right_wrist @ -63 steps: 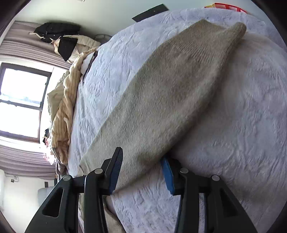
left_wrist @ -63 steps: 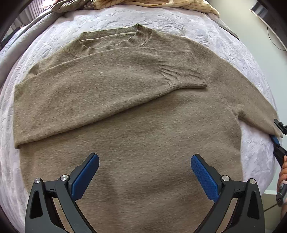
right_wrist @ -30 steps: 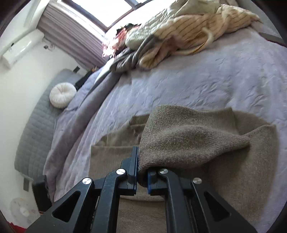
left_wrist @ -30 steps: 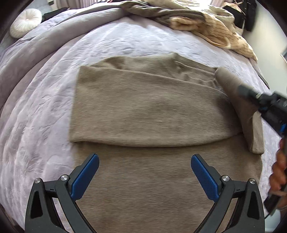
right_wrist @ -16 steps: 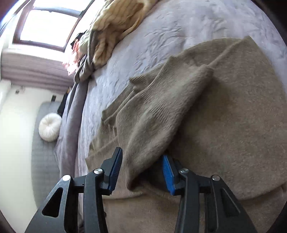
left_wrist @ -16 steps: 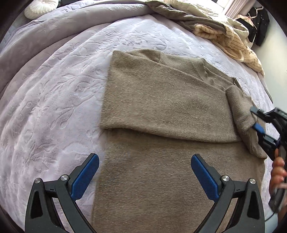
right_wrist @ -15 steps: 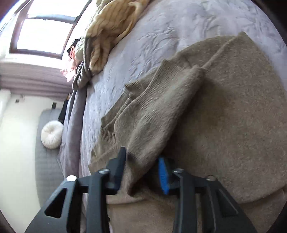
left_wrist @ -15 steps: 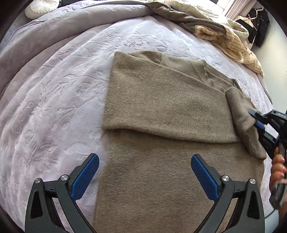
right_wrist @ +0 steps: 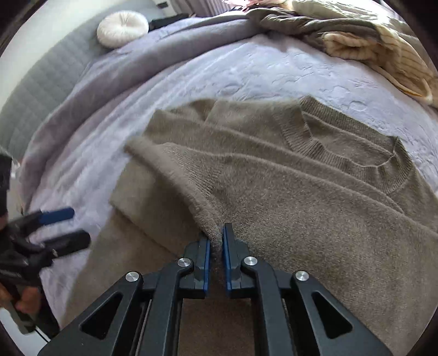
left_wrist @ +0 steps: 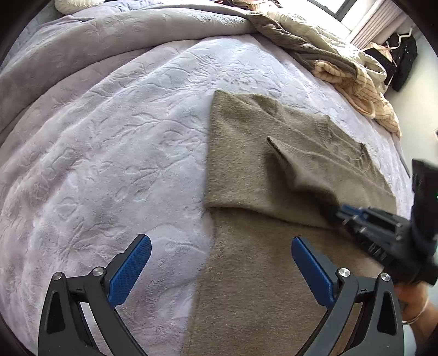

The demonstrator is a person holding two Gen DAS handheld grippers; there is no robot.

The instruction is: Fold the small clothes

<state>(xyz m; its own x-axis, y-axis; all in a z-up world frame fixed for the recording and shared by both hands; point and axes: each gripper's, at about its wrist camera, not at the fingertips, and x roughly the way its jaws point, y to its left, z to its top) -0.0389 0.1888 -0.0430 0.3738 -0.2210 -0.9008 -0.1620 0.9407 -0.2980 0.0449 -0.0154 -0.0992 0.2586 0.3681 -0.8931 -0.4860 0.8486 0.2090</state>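
Note:
A taupe knit sweater (left_wrist: 246, 164) (right_wrist: 328, 205) lies flat on the lavender bedspread (left_wrist: 109, 137), with one sleeve folded across the chest. My right gripper (right_wrist: 216, 238) pinches the other sleeve (right_wrist: 178, 169) between its blue pads and holds it over the sweater's body; its jaws are opening slightly. In the left wrist view that gripper (left_wrist: 342, 213) comes in blurred from the right, with the sleeve (left_wrist: 295, 169) trailing from it. My left gripper (left_wrist: 220, 243) (right_wrist: 68, 227) hangs wide open above the sweater's left edge, with nothing between its pads.
A heap of cream striped and grey clothes (left_wrist: 361, 82) (right_wrist: 383, 46) lies at the bed's far right. A thick grey blanket fold (left_wrist: 109, 35) runs along the far side. A round white cushion (right_wrist: 120, 24) rests on a grey quilted surface (right_wrist: 35, 90). A person's hand (left_wrist: 413, 304) holds the right gripper.
The right gripper's jaws have narrowed onto the sleeve and carried it leftward across the sweater's body. My left gripper has shifted left, so the sweater's left edge now lies between its fingers.

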